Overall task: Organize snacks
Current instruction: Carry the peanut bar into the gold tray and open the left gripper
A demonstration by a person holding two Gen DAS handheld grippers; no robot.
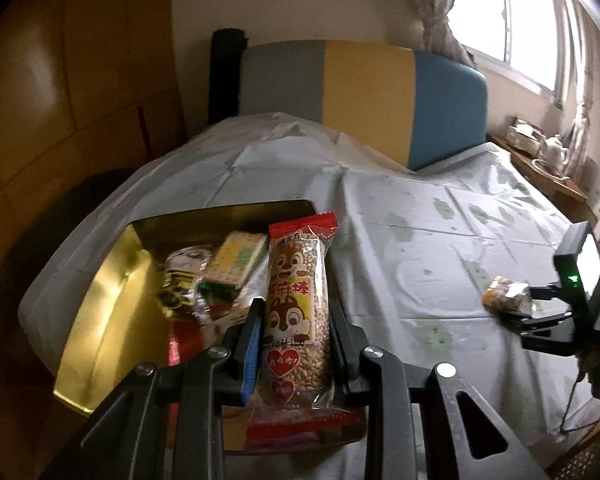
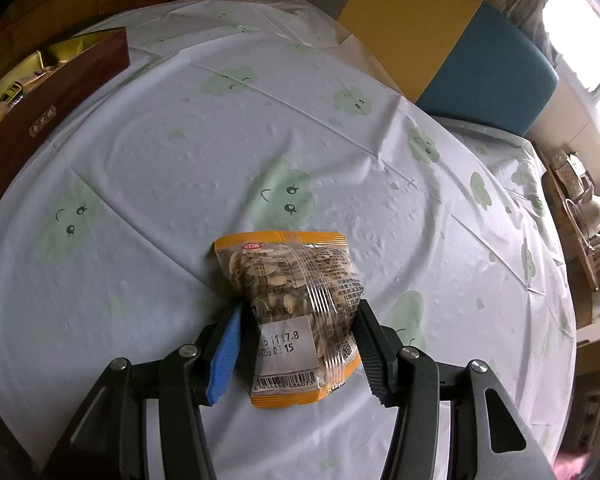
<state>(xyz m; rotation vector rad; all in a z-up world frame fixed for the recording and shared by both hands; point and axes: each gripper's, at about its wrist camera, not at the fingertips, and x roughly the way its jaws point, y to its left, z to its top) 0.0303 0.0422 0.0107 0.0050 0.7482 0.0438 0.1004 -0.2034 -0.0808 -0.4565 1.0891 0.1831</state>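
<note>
In the left wrist view the left claw (image 1: 294,330) clenched a light, crushable puffed-grain stick pack (image 1: 296,312) mid-length above the gold-lined box (image 1: 100,312), while in the right wrist view the right claw (image 2: 300,332) pinched a soft, crinkly seed packet (image 2: 296,308) over the table (image 2: 180,152).

left gripper (image 1: 296,312): black linkage arms, silver round screws, one blue pad, one black.
right gripper (image 2: 298,316): same black build; ribbed black pad, blue pad; green light, possibly a cable.
</note>
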